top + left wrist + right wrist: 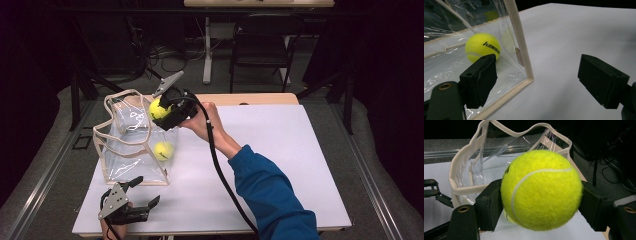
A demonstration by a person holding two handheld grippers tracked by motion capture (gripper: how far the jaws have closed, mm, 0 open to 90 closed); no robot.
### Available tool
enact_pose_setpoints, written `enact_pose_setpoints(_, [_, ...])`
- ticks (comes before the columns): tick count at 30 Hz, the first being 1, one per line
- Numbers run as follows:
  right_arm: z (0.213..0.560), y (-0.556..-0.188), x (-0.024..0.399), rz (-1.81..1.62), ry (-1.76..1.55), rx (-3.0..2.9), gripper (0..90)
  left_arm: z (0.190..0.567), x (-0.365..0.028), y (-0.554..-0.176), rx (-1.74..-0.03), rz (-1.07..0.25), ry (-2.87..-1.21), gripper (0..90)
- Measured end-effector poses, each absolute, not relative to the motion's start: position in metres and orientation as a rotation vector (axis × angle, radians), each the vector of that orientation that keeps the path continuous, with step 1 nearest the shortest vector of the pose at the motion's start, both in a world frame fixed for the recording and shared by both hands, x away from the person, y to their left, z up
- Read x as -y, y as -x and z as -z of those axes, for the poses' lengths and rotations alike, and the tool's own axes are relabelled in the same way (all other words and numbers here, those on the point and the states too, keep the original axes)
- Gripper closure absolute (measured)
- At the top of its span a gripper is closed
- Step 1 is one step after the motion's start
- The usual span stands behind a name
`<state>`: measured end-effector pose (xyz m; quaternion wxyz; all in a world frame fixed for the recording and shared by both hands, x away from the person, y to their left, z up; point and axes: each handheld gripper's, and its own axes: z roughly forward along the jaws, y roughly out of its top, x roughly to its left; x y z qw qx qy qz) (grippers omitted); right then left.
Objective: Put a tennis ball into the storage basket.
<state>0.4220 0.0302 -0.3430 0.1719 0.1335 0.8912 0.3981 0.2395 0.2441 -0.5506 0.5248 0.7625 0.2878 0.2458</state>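
A clear plastic bag (pixel 127 145) with cream trim stands open on the white table (pixel 280 165) at the left. Inside it lies a yellow tennis ball (pixel 163 150), seen through the wall as the printed ball (pixel 482 47) in the left gripper view. My right gripper (pixel 167 111) is shut on a second tennis ball (pixel 158 109), held just above the bag's right rim; that ball (pixel 541 189) sits between both jaws over the bag's mouth (pixel 506 157). My left gripper (pixel 139 192) is open at the table's front left, just in front of the bag's corner (pixel 527 77).
A black chair (pixel 262 45) and a table leg (pixel 207 50) stand beyond the far edge. Cables lie on the floor (pixel 165 55). The white surface spreads wide to the right of the bag.
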Motion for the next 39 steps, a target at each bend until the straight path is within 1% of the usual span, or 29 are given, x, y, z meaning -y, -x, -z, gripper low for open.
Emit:
enact_pose_setpoints(21, [0.337,-0.422,-0.042,-1.132,-0.365,-2.513,26.2,0.551,-0.244,-0.240,-0.688,-0.590,-1.824,16.0])
enact_pose_setpoints(39, [0.326,-0.413,-0.051,-1.162,-0.329,-2.479,26.2,0.550,-0.244,-0.239,-0.686,-0.594,-1.820,16.0])
